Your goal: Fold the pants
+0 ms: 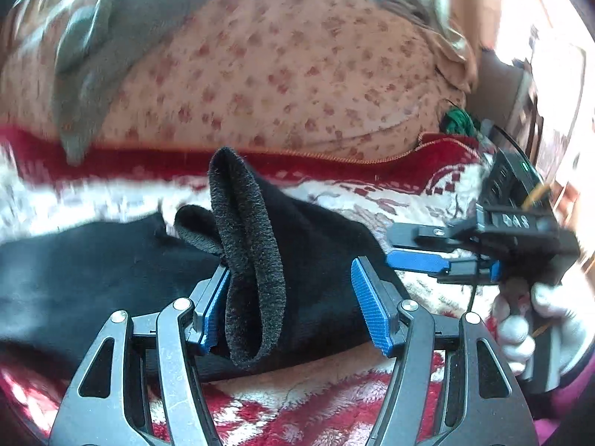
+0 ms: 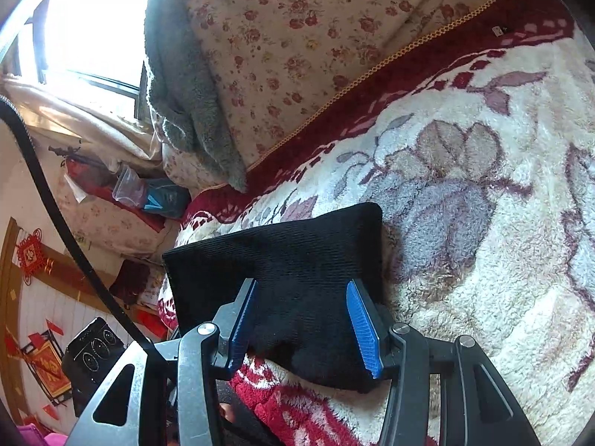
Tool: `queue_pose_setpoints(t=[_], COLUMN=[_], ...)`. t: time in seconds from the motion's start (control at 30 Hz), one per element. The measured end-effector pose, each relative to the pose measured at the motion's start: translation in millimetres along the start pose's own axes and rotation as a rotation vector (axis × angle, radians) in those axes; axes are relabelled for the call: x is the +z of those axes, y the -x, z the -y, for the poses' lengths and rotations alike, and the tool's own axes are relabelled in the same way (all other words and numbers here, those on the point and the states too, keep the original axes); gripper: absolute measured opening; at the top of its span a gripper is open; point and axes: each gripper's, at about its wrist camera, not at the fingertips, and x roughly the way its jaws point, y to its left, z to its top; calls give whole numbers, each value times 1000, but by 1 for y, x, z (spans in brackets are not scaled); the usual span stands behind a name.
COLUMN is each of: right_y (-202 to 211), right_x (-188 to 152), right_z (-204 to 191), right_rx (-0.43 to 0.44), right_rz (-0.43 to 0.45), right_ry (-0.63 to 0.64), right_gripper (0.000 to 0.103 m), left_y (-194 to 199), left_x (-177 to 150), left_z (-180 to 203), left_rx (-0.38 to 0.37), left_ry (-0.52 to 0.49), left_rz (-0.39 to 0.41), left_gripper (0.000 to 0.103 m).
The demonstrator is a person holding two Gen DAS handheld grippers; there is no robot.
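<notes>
Black pants [image 1: 111,267] lie on a red and cream fleece blanket [image 1: 334,401]. My left gripper [image 1: 293,301] is open, its blue pads on either side of a raised fuzzy fold of the pants [image 1: 253,260]. My right gripper shows at the right in the left wrist view [image 1: 412,249], held by a white-gloved hand [image 1: 520,334]. In the right wrist view the right gripper [image 2: 301,319] is open, its jaws on either side of a flat rectangular end of the pants [image 2: 290,252] on the blanket [image 2: 465,186].
A floral quilt [image 1: 279,67] with a grey blanket [image 1: 85,74] draped on it rises behind the pants. The quilt [image 2: 297,37] also shows in the right wrist view, with a window [image 2: 93,18] and clutter beside the bed at left.
</notes>
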Motion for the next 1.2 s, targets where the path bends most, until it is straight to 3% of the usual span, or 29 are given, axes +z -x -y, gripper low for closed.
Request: queue_pose_setpoints(t=[0.13, 0.27, 0.47, 0.53, 0.57, 0.6, 0.63, 0.7, 0.83, 0.93, 1.03, 1.1, 1.17, 1.2], right_y=[2, 1, -23, -30, -33, -34, -31, -25, -6, 2, -1, -6, -13, -19], right_x=[3, 4, 10, 12, 12, 12, 10, 8, -4, -11, -8, -3, 1, 1], right_z=[-1, 8, 23, 24, 25, 27, 26, 18, -15, -26, -16, -4, 6, 10], right_rx=[-41, -80, 15, 13, 2, 3, 8, 24, 17, -16, -31, -60, -96, -107], right_rz=[19, 12, -8, -5, 5, 9, 13, 27, 61, 77, 86, 88, 77, 65], right_ry=[9, 5, -19, 15, 23, 24, 30, 62, 218, 286, 246, 196, 180, 173], right_gripper=[51, 54, 54, 48, 37, 33, 31, 24, 24, 24, 24, 23, 23, 23], left_y=[-16, -25, -41, -46, -48, -48, -45, -31, 9, 16, -4, -29, -47, -47], left_x=[-1, 1, 9, 12, 14, 15, 15, 16, 14, 15, 16, 14, 6, 5], left_z=[-49, -70, -60, -60, -59, -57, -54, -43, -17, -15, -28, -43, -58, -61], left_rx=[-32, -50, -60, -74, -85, -108, -120, -86, -42, -33, 5, -7, 22, 17], left_ry=[249, 359, 337, 338, 334, 327, 305, 219, 2, -43, 13, 100, 190, 201], left_rz=[-96, -120, -149, -162, -175, -192, -195, -154, -24, -4, -55, -141, -199, -187], left_gripper=[63, 63, 63, 59, 51, 25, 18, 13, 13, 13, 13, 14, 23, 25])
